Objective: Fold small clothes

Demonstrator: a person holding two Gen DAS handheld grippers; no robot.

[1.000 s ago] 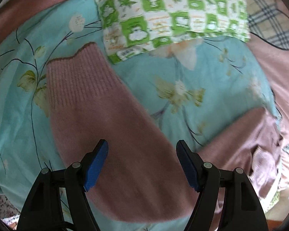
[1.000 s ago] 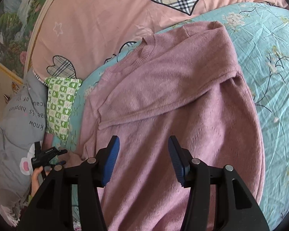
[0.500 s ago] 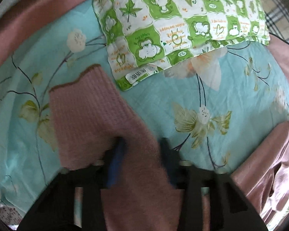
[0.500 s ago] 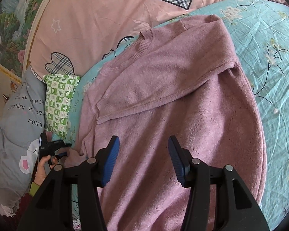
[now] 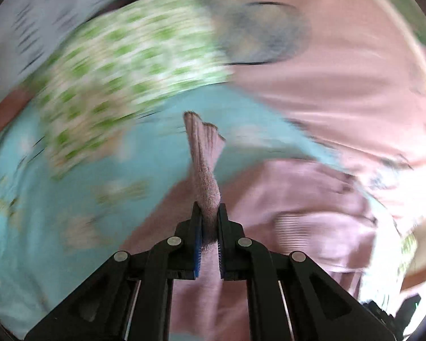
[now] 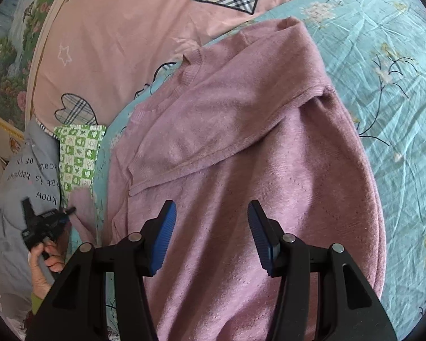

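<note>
One pink sweater [image 6: 241, 147] lies on a teal floral sheet [image 6: 397, 113], pink quilt [image 6: 122, 28] beyond

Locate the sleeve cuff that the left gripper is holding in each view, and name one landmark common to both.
Left wrist view: the sleeve cuff rises at picture centre, pinched in the shut left gripper.
Right wrist view: the same sleeve shows small at the left edge, at the tip of the left gripper, beside the sweater.
Shared landmark: the green checked pillow.
</note>
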